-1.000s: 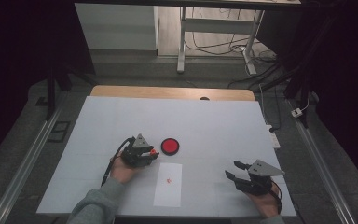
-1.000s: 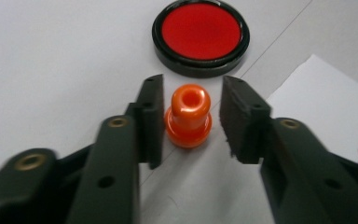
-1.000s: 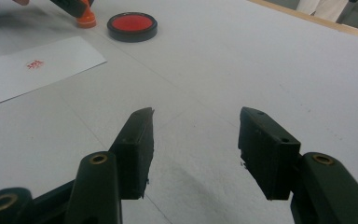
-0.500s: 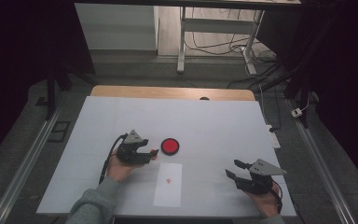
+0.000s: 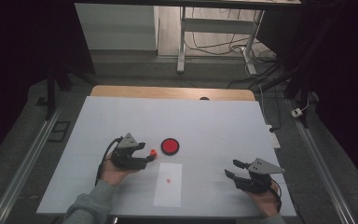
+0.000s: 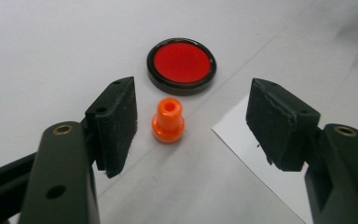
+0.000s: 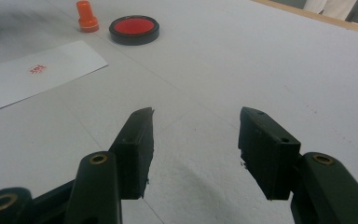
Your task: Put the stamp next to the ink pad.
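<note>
- High view: the left gripper (image 5: 150,152), jaws spread, sits just beside the orange stamp (image 5: 153,152), far nearer than the right gripper (image 5: 231,169).
- Left gripper view: the stamp stands upright between the jaws, nearer the left one, ink pad (image 6: 181,66) beyond.
- Right gripper view: jaws spread, empty; the stamp is well off.

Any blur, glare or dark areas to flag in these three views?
High view: table evenly lit, surroundings very dark. Left gripper view: orange stamp and red ink pad sharp, no glare. Right gripper view: top-left corner smeared, paper readable.

Red mark on paper (image 7: 37,70) unreadable
</note>
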A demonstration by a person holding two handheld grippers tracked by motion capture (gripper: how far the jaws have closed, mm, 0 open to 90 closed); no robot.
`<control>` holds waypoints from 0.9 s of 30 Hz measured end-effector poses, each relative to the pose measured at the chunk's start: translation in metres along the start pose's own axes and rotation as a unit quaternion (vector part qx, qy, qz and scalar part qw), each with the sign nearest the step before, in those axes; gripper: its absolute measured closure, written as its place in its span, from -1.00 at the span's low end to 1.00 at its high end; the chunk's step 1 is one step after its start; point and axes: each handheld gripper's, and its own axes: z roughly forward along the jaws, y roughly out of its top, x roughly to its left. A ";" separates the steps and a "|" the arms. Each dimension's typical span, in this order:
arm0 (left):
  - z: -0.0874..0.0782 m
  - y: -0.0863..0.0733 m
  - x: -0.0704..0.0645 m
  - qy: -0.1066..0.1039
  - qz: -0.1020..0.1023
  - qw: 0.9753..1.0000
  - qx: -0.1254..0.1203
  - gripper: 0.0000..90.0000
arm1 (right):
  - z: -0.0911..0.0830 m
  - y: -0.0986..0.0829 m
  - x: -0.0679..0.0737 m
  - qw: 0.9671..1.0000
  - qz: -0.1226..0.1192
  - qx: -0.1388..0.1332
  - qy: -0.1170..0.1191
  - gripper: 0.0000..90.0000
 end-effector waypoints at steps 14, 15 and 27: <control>-0.040 -0.031 -0.007 0.000 -0.007 1.000 -0.005 -0.25 | -0.001 0.000 0.000 1.000 -0.006 -0.002 -0.006 -0.01; -0.043 -0.034 -0.006 0.000 -0.009 1.000 -0.006 -0.25 | -0.001 0.000 0.000 1.000 -0.007 0.001 -0.010 -0.01; -0.071 -0.068 -0.004 0.007 -0.020 1.000 -0.004 -0.26 | -0.002 -0.001 -0.002 1.000 -0.012 0.006 -0.013 -0.01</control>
